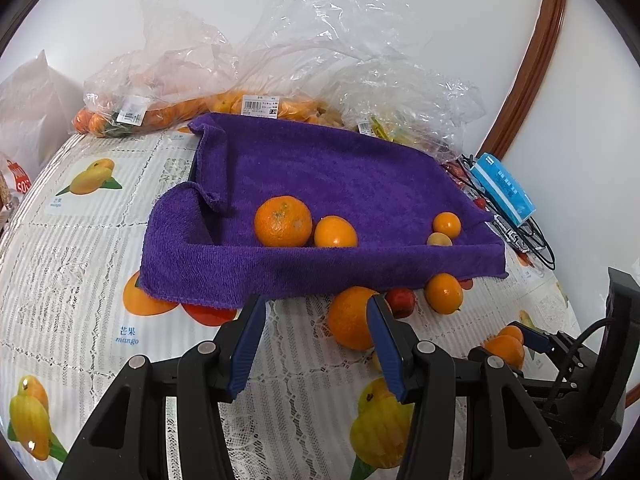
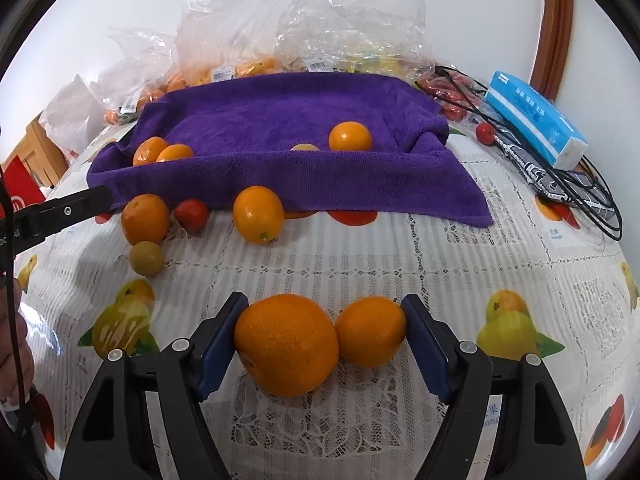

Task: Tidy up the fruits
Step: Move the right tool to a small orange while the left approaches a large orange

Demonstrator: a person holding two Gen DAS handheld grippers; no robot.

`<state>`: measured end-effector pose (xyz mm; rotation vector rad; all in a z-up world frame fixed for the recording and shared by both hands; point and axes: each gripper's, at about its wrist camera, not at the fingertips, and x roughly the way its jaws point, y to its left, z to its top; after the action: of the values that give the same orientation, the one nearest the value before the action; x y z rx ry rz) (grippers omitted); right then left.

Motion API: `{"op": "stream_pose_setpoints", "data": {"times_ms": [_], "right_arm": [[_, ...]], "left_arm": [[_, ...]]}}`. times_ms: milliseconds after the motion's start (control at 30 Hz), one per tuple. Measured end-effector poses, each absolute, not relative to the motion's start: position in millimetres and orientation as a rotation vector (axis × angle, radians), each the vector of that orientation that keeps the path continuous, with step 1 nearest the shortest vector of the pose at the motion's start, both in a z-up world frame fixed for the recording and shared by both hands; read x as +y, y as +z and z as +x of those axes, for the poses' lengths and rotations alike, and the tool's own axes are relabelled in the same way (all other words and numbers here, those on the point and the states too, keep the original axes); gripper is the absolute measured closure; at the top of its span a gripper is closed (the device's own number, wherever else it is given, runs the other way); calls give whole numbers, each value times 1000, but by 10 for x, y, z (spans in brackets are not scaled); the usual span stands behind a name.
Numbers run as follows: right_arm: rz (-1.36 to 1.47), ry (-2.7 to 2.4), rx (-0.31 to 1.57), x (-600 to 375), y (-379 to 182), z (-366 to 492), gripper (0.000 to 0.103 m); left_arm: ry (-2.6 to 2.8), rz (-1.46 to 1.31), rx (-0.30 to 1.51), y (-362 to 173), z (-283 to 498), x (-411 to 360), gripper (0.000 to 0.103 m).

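R claw (image 2: 324, 340): I have it spread wide, w/ two fruits side by side between the blue pads: a large orange (image 2: 286, 344) against the left pad and a smaller orange (image 2: 370, 330) against the right pad, the two touching each other. Both sit on the bench (image 2: 400, 248), low and near cam. Can't tell if the pads are actually squeezing.

L claw (image 1: 316, 340): jaws apart, nothing between them. An orange (image 1: 348, 318) lies on the bench just beyond its right finger, partly hidden by it.

Purple towel (image 1: 320, 184): draped over a tray-like form, mid-bench. Inside, from L cam: big mandarin (image 1: 283, 221) touching a smaller orange fruit (image 1: 335, 232); toward the right corner a small orange fruit (image 1: 447, 224) and a pale yellowish one (image 1: 439, 240) just beside it.

Loose on the bench at the towel's front edge, R cam: oval orange fruit (image 2: 259, 214), small red fruit (image 2: 192, 214), round orange (image 2: 145, 219), and a small greenish-yellow fruit (image 2: 147, 258) touching that last one.

Behind the towel: clear plastic bags (image 1: 160, 92) w/ more citrus, price labels on. Right side: blue tissue pack (image 2: 536, 120) lying on black cables (image 2: 592, 200).
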<state>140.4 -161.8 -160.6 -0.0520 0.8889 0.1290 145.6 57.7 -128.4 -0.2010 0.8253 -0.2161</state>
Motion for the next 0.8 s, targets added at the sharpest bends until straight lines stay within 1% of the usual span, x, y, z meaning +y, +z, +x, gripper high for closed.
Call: {"op": "stream_pose_setpoints", "data": {"times_ms": [600, 800], "right_arm": [[-5, 189, 897, -1687, -1656, 1317, 25], [-29, 204, 904, -1667, -1657, 1284, 22]], "left_arm": [[-204, -212, 836, -1297, 1475, 613, 53], [-200, -211, 840, -1315, 1485, 611, 53]]}}
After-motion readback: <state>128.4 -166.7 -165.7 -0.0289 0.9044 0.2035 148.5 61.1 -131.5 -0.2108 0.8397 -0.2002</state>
